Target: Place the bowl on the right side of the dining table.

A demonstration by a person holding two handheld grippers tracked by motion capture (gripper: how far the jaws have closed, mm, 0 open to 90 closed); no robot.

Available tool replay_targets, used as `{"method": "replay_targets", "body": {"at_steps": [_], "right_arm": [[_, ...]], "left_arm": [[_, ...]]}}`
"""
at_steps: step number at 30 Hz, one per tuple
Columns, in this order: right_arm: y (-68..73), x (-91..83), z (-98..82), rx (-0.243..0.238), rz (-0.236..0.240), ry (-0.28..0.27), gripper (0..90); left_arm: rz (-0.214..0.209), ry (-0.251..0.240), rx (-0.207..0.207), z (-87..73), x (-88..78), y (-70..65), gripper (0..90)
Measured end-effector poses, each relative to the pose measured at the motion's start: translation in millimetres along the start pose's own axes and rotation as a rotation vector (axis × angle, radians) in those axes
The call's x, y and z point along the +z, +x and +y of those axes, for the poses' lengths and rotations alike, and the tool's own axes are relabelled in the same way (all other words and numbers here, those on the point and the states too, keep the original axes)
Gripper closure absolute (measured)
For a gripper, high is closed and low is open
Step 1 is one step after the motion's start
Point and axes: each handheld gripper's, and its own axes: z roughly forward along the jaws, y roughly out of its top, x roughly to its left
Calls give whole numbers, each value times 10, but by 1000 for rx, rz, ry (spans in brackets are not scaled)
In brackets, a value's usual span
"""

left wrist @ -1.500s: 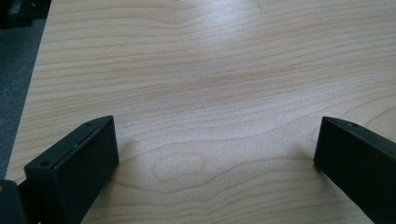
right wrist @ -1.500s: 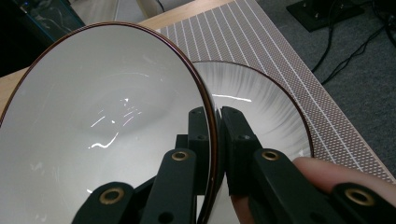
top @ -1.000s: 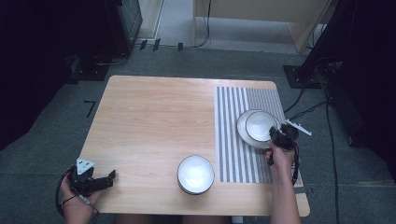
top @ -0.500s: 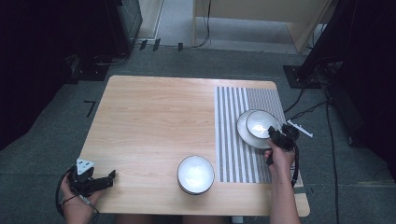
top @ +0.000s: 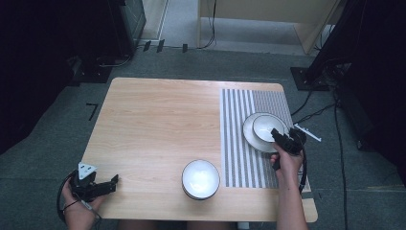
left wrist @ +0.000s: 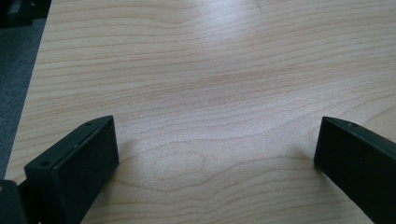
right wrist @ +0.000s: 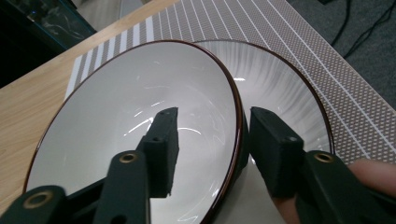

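A white bowl with a dark rim (top: 266,125) (right wrist: 116,112) rests in a white plate (top: 250,133) (right wrist: 280,88) on the striped mat (top: 239,143) at the table's right. My right gripper (top: 279,135) (right wrist: 215,113) straddles the bowl's near rim, one jaw inside and one outside. Its jaws have just been opening and stand open, with the inner pad clear of the rim. My left gripper (top: 111,183) (left wrist: 217,122) lies open at the front left corner on bare wood, nothing between its jaws.
A second white bowl (top: 200,178) stands near the front edge at the middle of the wooden table (top: 158,120). A thin white piece (top: 306,132) juts past the table's right edge. Cables (top: 335,124) run over the floor on the right.
The right gripper's jaws have parted at the bowl's rim. Both hands and both bowls stay where they were.
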Motion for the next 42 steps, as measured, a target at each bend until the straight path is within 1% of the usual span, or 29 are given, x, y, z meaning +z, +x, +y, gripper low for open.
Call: {"method": "replay_targets", "body": {"at_steps": [3, 5, 7, 9, 11, 13, 16, 19, 21, 23, 26, 28, 29, 32, 34, 38, 39, 41, 42], "right_arm": [[-1, -24, -6, -36, 10, -21, 476], [-3, -36, 0, -39, 21, -25, 430], [-2, -45, 3, -43, 22, -22, 387], [0, -48, -1, -56, 15, -23, 355], [2, -53, -14, -77, 17, -27, 342], [3, -65, -21, -81, 21, -29, 329], [-2, -84, -26, -89, 21, -31, 285], [-10, -102, -36, -106, 17, -29, 252], [-23, -121, -42, -117, 20, -27, 201], [-31, -131, -44, -116, 27, -22, 147], [-42, -152, -49, -120, 28, -22, 95], [-57, -172, -49, -109, 59, -23, 95], [-57, -182, -51, -106, 67, -22, 95], [-50, -211, -61, -114, 68, -25, 65], [-45, -226, -70, -115, 80, -25, 35], [-45, -261, -82, -126, 96, -31, 14], [-42, -273, -84, -120, 102, -32, 9], [-47, -291, -88, -127, 104, -38, 0], [-46, -299, -90, -122, 104, -39, 0]], "left_arm": [[-2, 0, -2, 0, -1, 1, 0], [-2, 0, -1, 0, -2, 2, 0], [-2, 0, -2, -1, -2, 2, 0], [-2, 0, -2, -1, -2, 2, 0], [0, -1, -2, -1, -1, 0, 0], [5, 0, -4, -3, -2, -4, 0], [9, 1, -2, -4, -1, -8, 0], [7, 0, -3, -4, -2, -5, 0], [8, 0, -3, -4, -2, -5, 0], [9, 2, -1, -3, -1, -7, 0], [10, 2, -1, -3, -1, -7, 0], [10, 2, -1, -3, -1, -7, 0], [10, 2, -1, -3, -1, -7, 0], [10, 2, -1, -3, -1, -8, 0], [10, 2, -1, -3, -1, -8, 0], [10, 2, -1, -3, -1, -7, 0], [10, 2, -1, -3, -1, -8, 0], [10, 2, -1, -3, -1, -8, 0], [10, 2, -1, -3, -1, -8, 0]]}}
